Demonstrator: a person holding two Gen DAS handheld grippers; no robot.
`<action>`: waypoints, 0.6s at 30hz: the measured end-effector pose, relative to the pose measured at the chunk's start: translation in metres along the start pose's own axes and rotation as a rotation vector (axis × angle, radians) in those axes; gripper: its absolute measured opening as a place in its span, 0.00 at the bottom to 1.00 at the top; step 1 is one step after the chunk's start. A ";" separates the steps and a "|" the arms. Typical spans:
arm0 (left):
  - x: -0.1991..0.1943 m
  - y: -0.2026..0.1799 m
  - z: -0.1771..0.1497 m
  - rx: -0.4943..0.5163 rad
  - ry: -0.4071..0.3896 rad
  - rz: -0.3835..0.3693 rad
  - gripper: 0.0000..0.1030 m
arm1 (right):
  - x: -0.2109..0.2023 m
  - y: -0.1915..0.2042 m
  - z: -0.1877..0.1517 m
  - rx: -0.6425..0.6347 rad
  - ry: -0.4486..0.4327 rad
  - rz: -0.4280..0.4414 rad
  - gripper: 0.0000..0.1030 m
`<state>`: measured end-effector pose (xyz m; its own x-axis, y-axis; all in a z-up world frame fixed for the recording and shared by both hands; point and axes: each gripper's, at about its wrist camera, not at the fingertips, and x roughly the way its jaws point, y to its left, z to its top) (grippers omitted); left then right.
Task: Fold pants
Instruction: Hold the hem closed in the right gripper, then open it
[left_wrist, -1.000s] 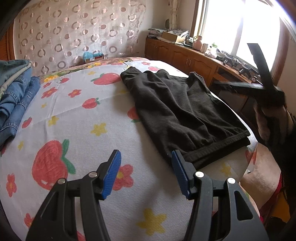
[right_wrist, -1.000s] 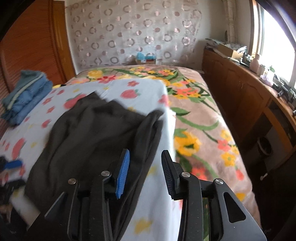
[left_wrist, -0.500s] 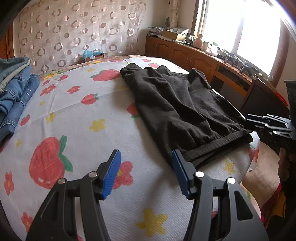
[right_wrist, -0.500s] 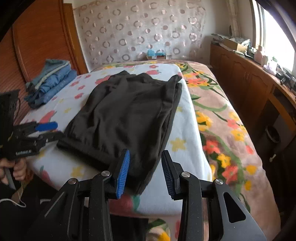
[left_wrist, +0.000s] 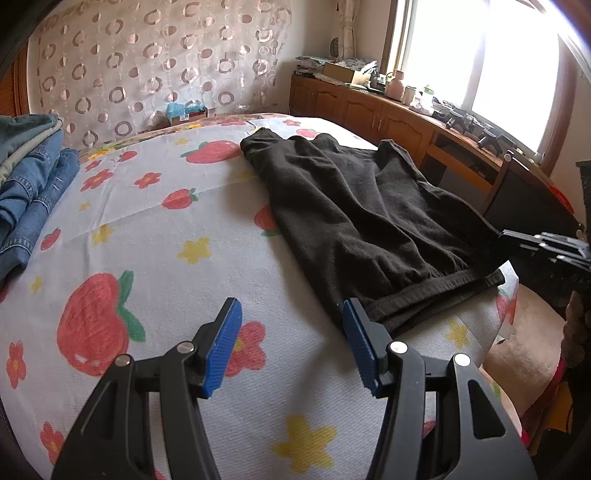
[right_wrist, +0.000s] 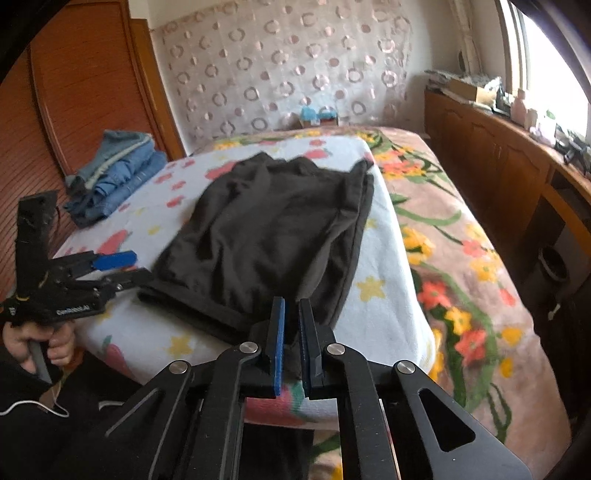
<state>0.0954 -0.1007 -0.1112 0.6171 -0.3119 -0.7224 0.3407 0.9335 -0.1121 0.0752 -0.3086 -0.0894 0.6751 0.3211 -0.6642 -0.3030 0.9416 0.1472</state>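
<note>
Right gripper (right_wrist: 290, 339) nipped shut on near waistband corner of black pants (right_wrist: 273, 229); left gripper (left_wrist: 291, 343) open, empty, beside other corner. My worry: thin pinch slips off soft knit, or one-sided lift drags pants skewed. Pants lie flat on bed (right_wrist: 384, 266), matte, limp, ribbed elastic band; sheet (left_wrist: 147, 240) textured, strawberry-printed.

Folded jeans (left_wrist: 26, 184) lie on the strawberry-print sheet (left_wrist: 147, 229); cabinets (left_wrist: 369, 114) line the window wall.
</note>
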 end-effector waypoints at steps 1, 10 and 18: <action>0.000 0.001 0.000 -0.001 -0.001 0.000 0.54 | -0.002 0.001 0.001 -0.005 -0.005 -0.002 0.04; -0.001 0.001 0.000 -0.002 -0.001 0.001 0.54 | -0.002 0.003 -0.006 -0.018 0.021 -0.014 0.03; -0.001 -0.001 0.001 0.000 -0.004 0.003 0.54 | -0.001 -0.004 -0.005 0.012 0.022 -0.030 0.09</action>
<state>0.0950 -0.1013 -0.1099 0.6210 -0.3095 -0.7201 0.3384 0.9346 -0.1098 0.0723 -0.3131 -0.0933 0.6689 0.2908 -0.6841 -0.2745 0.9519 0.1362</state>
